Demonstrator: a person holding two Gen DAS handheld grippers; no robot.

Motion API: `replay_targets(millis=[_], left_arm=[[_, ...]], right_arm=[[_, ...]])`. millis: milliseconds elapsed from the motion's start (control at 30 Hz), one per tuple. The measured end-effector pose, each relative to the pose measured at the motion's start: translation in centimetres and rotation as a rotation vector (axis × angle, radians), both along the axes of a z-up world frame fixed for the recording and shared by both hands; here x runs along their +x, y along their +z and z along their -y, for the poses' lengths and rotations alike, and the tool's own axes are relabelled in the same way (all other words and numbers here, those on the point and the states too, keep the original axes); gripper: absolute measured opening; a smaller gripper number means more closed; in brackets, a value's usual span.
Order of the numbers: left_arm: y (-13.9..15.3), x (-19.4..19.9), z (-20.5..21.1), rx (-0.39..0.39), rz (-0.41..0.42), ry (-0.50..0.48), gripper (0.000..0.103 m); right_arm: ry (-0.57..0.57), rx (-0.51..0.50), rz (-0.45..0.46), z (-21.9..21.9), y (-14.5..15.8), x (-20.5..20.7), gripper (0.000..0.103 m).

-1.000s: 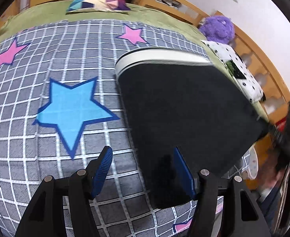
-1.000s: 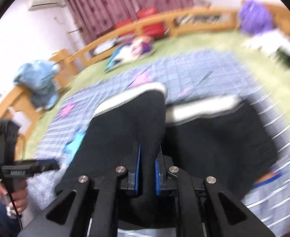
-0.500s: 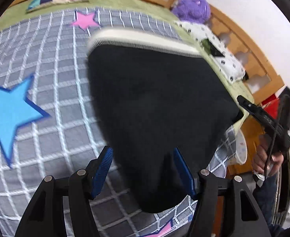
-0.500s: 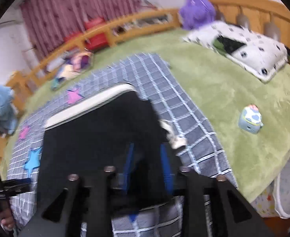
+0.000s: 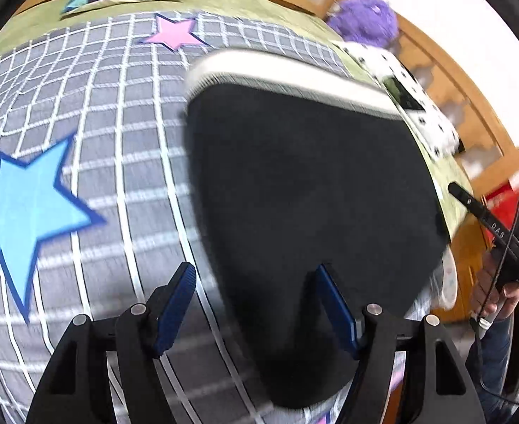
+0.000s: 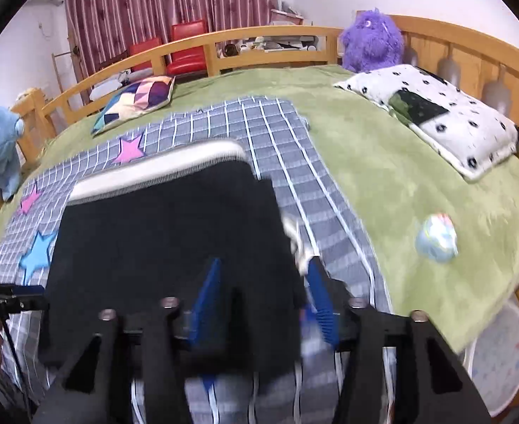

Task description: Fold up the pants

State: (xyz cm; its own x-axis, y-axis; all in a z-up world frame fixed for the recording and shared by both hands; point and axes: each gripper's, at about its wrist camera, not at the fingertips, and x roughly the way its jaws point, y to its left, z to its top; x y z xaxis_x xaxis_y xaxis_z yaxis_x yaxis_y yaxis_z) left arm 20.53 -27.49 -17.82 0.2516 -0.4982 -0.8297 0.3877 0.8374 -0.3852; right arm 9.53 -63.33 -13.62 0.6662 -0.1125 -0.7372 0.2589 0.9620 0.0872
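- The bed (image 6: 383,162) carries a green cover and, over it, a grey checked blanket (image 5: 118,106) with stars; the black pants (image 5: 305,183) lie flat on that blanket as a squarish folded bundle, the pale waistband (image 5: 287,74) at the far edge.
- The pants look like soft, light knit cloth that will droop and slide when lifted from one point, so the likely best hold is at the two near corners or along a folded edge, pinching all layers together.
- The left gripper (image 5: 255,304) hangs over the near left edge of the pants, its blue fingers wide apart with nothing between them but cloth and blanket below.
- The right gripper (image 6: 263,300) sits over the near right corner, its jaws also apart and empty, though that view is blurred.
- A small white drawstring or tag (image 6: 294,236) shows at the right edge of the pants; blur hides what it is.
- How many layers the bundle has, and where the leg ends lie, cannot be made out; the nearest hem is cut off behind the gripper bodies.
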Motion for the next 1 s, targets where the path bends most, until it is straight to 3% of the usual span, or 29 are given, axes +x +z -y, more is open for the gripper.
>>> replay_targets(millis=[167,300,467,600,633,667,700,767,833,900,1000], left_arm=[[-1.4,3.5,0.7,-0.019,-0.03,0.016,0.069],[-3.8,4.7,1.5,-0.028,-0.069,0.025,0.073],[-4.8,4.2,2.7,-0.009,0.0,0.014,0.083],[-5.0,4.4,3.4,-0.024,0.019,0.039,0.086],[-4.9,4.4,3.3,-0.029,0.018,0.044,0.083],[-4.8,4.5,3.4,-0.039,0.012,0.04,0.073],[-4.7,4.5,3.7,-0.038,0.009,0.04,0.069],[-3.8,4.6,4.1,-0.032,0.012,0.042,0.042],[-2.8,4.5,4.2,-0.031,0.036,0.035,0.026],[-1.7,4.4,3.6,-0.043,0.05,0.02,0.023],[0.1,4.2,3.4,-0.049,0.08,-0.003,0.02]], right_arm=[[0.019,0.106,-0.128,2.3,-3.2,5.8,0.054],[0.036,0.112,-0.144,3.2,-5.7,7.7,0.07],[0.047,0.248,-0.18,5.0,-8.6,9.7,0.072],[0.052,0.321,-0.176,5.0,-9.7,10.2,0.073],[0.055,0.33,-0.176,4.8,-9.9,10.3,0.073],[0.058,0.326,-0.177,4.6,-9.9,10.2,0.072],[0.064,0.324,-0.179,4.3,-9.8,10.4,0.063],[0.072,0.333,-0.17,4.0,-9.4,10.4,0.058],[0.072,0.292,-0.173,3.3,-8.8,10.2,0.053],[0.058,0.274,-0.147,3.0,-7.6,9.7,0.036],[0.034,0.296,-0.094,2.8,-5.6,8.7,0.026]])
